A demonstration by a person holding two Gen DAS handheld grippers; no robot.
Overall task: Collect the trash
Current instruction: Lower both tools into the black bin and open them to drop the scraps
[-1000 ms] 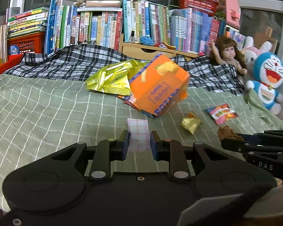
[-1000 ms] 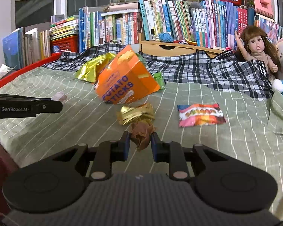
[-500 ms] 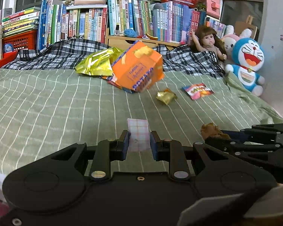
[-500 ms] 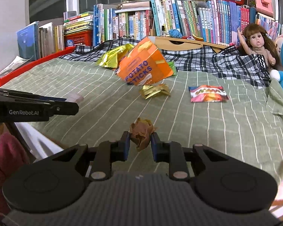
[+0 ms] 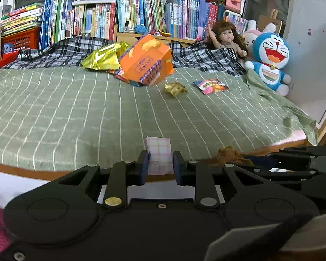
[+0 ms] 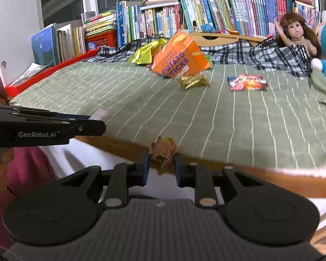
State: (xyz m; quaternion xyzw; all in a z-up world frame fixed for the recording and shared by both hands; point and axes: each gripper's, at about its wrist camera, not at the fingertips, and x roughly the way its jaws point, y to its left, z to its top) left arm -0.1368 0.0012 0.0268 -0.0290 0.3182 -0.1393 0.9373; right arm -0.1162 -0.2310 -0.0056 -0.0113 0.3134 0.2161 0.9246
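The left hand-held gripper (image 5: pixel 159 163) pinches a pink checked paper (image 5: pixel 159 154) and the right hand-held gripper (image 6: pixel 162 163) pinches a brown crumpled wrapper (image 6: pixel 163 152), both low in the frame at the bed (image 5: pixel 76 113) edge, likely to carry away as trash.

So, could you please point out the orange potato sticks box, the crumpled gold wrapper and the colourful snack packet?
orange potato sticks box (image 5: pixel 148 65): left wrist view, front face.
crumpled gold wrapper (image 5: pixel 175 88): left wrist view, its middle.
colourful snack packet (image 6: pixel 247 82): right wrist view, printed top.
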